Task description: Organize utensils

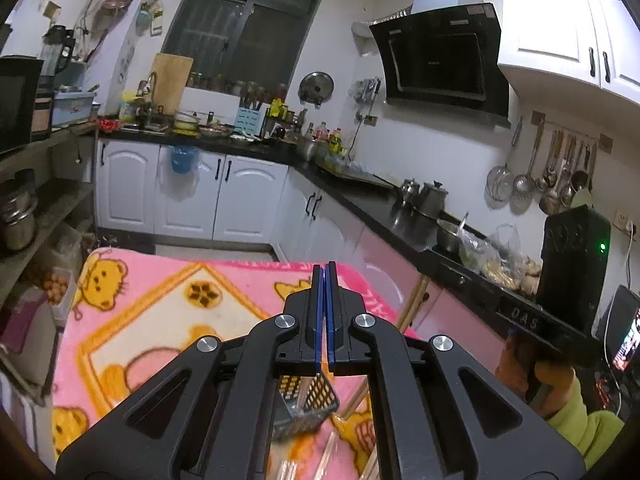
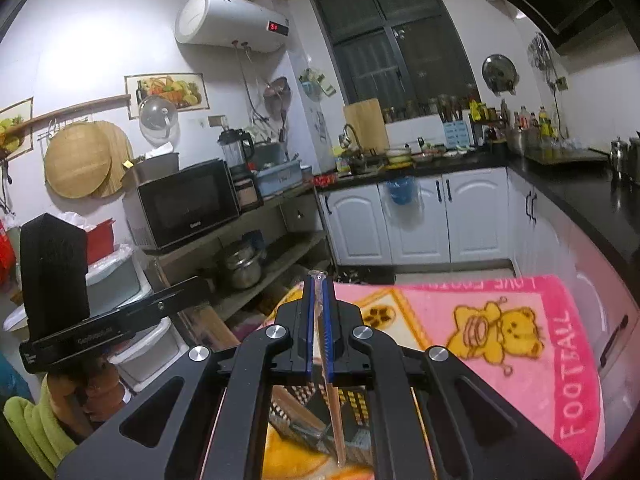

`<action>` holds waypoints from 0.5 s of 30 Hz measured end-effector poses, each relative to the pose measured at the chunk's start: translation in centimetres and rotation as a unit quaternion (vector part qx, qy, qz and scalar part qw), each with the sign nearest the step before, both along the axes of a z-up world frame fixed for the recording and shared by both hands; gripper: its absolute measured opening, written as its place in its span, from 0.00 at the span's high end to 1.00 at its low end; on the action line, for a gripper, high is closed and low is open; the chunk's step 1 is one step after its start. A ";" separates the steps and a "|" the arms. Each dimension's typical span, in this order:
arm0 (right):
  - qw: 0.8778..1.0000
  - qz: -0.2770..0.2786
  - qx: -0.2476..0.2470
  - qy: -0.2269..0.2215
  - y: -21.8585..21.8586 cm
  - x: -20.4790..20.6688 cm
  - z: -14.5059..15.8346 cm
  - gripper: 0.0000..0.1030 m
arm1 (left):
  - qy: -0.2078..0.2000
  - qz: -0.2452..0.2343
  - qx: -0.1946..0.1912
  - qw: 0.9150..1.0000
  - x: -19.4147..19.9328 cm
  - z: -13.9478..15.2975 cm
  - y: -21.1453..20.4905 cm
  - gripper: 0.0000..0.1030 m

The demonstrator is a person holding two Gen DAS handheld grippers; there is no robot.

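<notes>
Pink bear blanket [image 1: 160,320] (fleecy), black countertop [image 1: 360,200], white cabinets [image 1: 128,188]

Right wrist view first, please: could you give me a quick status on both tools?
Right tool shut on a clear-wrapped chopstick. Left tool shut, nothing between its pads. Black mesh basket on the pink blanket below. Nothing in the way.

Dim indoor kitchen light, heavy fisheye bend

White wall cabinets [image 1: 560,20] glare at one o'clock; the dark window [image 2: 396,44] gives no light. The pink fleece blanket [image 1: 168,304] blurs softly, and black vignette rims every corner.
</notes>
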State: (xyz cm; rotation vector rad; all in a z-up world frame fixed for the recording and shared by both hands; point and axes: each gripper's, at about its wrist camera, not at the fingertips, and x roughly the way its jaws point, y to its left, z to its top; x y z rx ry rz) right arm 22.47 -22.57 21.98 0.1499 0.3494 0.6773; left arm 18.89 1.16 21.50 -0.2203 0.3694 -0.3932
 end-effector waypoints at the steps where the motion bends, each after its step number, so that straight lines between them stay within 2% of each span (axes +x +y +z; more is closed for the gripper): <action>1: 1.000 -0.004 0.003 -0.005 0.3 0.4 0.2 0.96 | 0.000 0.001 0.001 1.000 0.2 0.0 0.0 1.00; 8: 1.000 -0.010 0.012 -0.004 0.8 2.1 -0.3 0.96 | 0.014 0.007 0.003 1.000 2.5 -1.1 -0.1 1.00; 15: 1.000 -0.022 0.003 0.004 1.5 3.7 -2.6 0.96 | 0.035 0.019 0.024 0.999 4.2 -3.6 -0.3 1.00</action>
